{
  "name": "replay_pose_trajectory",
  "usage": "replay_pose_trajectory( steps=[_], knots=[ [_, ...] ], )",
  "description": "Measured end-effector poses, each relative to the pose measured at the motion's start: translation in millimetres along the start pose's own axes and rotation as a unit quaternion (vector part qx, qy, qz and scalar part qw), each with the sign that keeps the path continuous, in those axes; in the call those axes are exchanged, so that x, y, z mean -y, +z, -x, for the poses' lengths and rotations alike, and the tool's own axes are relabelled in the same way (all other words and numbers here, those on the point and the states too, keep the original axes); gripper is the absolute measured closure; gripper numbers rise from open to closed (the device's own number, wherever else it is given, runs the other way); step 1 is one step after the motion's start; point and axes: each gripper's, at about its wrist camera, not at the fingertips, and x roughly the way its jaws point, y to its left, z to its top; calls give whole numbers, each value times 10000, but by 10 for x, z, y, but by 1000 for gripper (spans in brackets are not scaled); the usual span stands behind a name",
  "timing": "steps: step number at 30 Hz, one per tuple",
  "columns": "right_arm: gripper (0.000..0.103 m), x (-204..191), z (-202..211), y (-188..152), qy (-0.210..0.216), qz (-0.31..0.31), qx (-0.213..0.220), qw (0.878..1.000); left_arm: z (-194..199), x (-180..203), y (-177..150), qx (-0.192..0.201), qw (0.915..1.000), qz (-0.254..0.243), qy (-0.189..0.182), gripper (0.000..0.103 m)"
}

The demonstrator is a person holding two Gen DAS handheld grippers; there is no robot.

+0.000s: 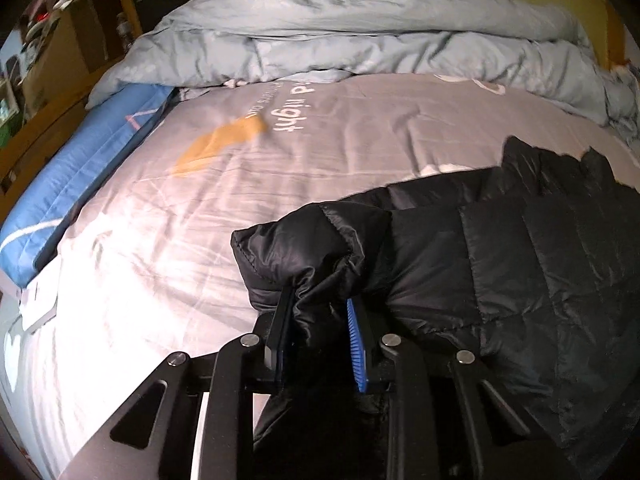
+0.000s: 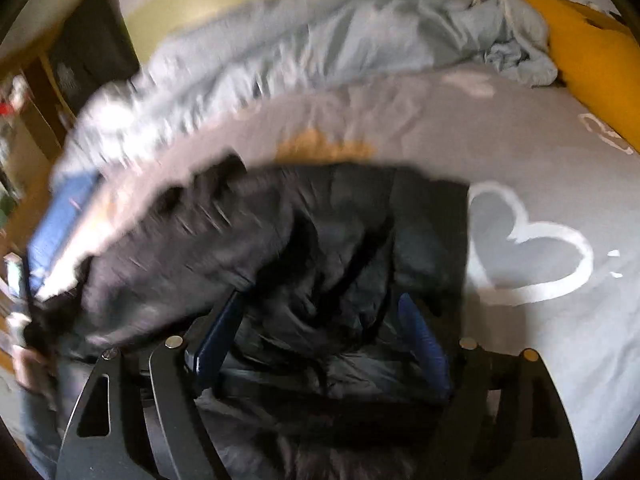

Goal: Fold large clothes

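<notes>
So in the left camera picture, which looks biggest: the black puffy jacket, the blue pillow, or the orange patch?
1. black puffy jacket, though it is nearest the camera
2. blue pillow
3. orange patch

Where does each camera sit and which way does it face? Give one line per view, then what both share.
Left wrist: sits behind the left gripper, looking across the grey printed bedsheet toward the crumpled pale blue duvet; the gripper is shut on the black quilted puffer jacket.
Right wrist: sits behind the right gripper, facing the same way, motion-blurred; its fingers straddle the jacket, grip unclear.
Shared: jacket, bedsheet, duvet, blue pillow.
</notes>
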Motion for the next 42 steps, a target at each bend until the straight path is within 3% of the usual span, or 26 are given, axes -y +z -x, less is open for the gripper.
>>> replay_pose_trajectory(
  steps=[1, 2, 3, 4, 8, 9, 11, 14, 16, 17, 19, 24, 26, 27, 28, 30, 34, 42],
  knots=[
    [62, 21, -13, -10, -68, -62, -12, 10000, -17, -26, 1, 12, 10000, 65, 24, 77],
    [75, 51, 23, -10, -11, -128, 37, 9999, -29, -48, -6, 24, 9999, 120, 56, 77],
    [96, 93, 92, -14, 70, -201, 174, 9996, -28, -52, -20, 29, 9999, 149, 73, 77],
    [103, 132, 177, -15, 41, -249, 358, 9990, -51, -70, -32, 32, 9998, 204, 67, 77],
    [103, 296, 377, -12, -688, -434, 755, 9938, -64, -95, -71, 108, 9994, 325, 89, 77],
    [103, 361, 401, -10, -600, -540, 776, 9937, -54, -99, -80, 152, 9992, 352, 65, 77],
    [103, 437, 452, 3, 68, -646, 817, 9945, -23, -117, -97, 246, 9989, 404, -39, 77],
    [93, 331, 538, 11, 632, -530, 1056, 9910, 62, -157, -107, 426, 9975, 491, -278, 77],
    [49, 152, 483, 21, 837, -300, 1038, 9906, 113, -173, -113, 519, 9966, 514, -386, 77],
    [47, 77, 436, 27, 859, -219, 1009, 9909, 147, -175, -119, 578, 9960, 506, -455, 77],
    [57, -31, 306, 36, 753, -99, 840, 9936, 186, -170, -124, 638, 9955, 482, -501, 77],
    [69, -58, -121, 111, 173, -39, 249, 9995, 203, -122, -124, 657, 9960, 385, -477, 77],
    [84, -47, -177, 96, 264, -10, 83, 9996, 195, -115, -126, 644, 9962, 379, -450, 77],
    [95, -50, -146, 76, 263, 30, 132, 9996, 184, -121, -126, 626, 9964, 382, -436, 77],
    [98, -36, -33, 52, 160, 4, 420, 9990, 168, -125, -125, 583, 9968, 396, -389, 77],
    [99, -25, 282, 11, 113, -47, 1069, 9942, 124, -136, -126, 493, 9972, 410, -385, 76],
    [99, -42, 799, -76, 590, 160, 1473, 9872, 63, -85, -135, 391, 9987, 271, -178, 76],
    [100, -3, 323, -139, -315, 434, 473, 9974, 44, -54, -146, 365, 9990, 197, -163, 76]
  ],
)
